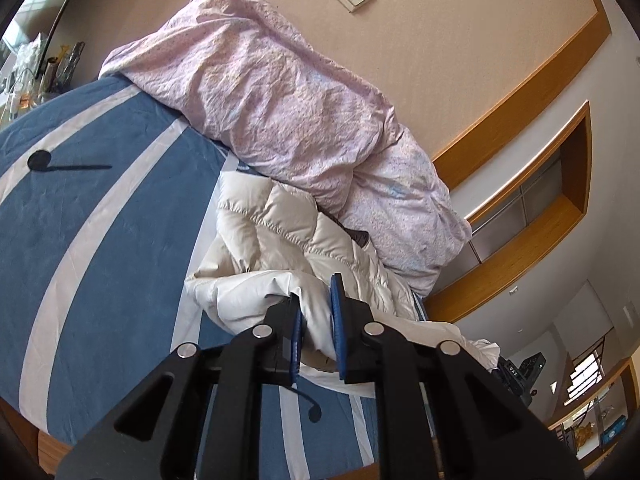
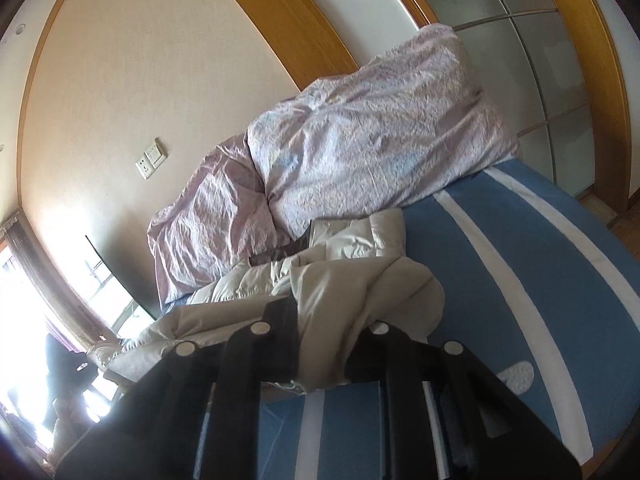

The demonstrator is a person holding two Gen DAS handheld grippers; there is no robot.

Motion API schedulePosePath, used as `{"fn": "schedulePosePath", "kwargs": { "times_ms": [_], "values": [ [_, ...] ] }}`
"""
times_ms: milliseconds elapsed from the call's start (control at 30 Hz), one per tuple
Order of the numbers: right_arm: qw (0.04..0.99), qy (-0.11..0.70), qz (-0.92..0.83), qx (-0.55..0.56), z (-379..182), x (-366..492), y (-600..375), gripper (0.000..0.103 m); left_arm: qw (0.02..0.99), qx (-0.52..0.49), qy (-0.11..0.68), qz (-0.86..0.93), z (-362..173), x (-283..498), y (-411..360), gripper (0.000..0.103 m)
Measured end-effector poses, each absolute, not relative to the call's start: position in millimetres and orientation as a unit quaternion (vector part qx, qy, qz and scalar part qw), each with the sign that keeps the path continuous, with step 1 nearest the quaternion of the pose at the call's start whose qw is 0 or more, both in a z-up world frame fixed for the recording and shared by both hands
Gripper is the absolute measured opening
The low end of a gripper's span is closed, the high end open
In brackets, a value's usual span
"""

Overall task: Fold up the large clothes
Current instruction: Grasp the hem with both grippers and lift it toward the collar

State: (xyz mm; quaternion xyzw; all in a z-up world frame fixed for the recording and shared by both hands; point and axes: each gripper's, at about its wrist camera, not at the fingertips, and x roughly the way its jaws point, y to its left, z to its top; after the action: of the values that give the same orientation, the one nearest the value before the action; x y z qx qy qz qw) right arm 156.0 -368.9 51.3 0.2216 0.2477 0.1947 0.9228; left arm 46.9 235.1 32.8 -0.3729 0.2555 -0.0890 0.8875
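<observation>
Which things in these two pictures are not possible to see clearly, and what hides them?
- Left wrist view: the far part of the cream jacket lies under the pink duvet.
- Left wrist view: the left gripper hides the jacket fabric between its fingers.
- Right wrist view: the right gripper is dark; jacket cloth covers its fingertips.
- Right wrist view: window glare at the left washes out everything there.
- Both views: the blue striped bedsheet is cut off by the image edge.
</observation>
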Motion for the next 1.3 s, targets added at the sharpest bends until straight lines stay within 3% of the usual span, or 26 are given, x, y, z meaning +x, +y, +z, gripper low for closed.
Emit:
{"fn": "schedulePosePath", "kwargs": {
  "times_ms": [567,1133,1200,1300],
  "values": [
    [0.966,0.159,0.116,0.165,118,279,-295,0.016,0.927,-0.325,0.185,-0.034,102,180,246,0.011],
    [0.947,0.304,-0.058,0.083,22,446,-228,0.018,0.920,-0.312,0.232,0.045,25,317,255,0.011],
    [0.944,0.315,-0.068,0.079,13,455,-225,0.019,0.918,-0.314,0.236,0.050,16,325,255,0.011],
    [0.937,0.336,-0.060,0.079,2,465,-225,0.040,0.912,-0.331,0.236,0.055,3,330,258,0.012]
  ]
}}
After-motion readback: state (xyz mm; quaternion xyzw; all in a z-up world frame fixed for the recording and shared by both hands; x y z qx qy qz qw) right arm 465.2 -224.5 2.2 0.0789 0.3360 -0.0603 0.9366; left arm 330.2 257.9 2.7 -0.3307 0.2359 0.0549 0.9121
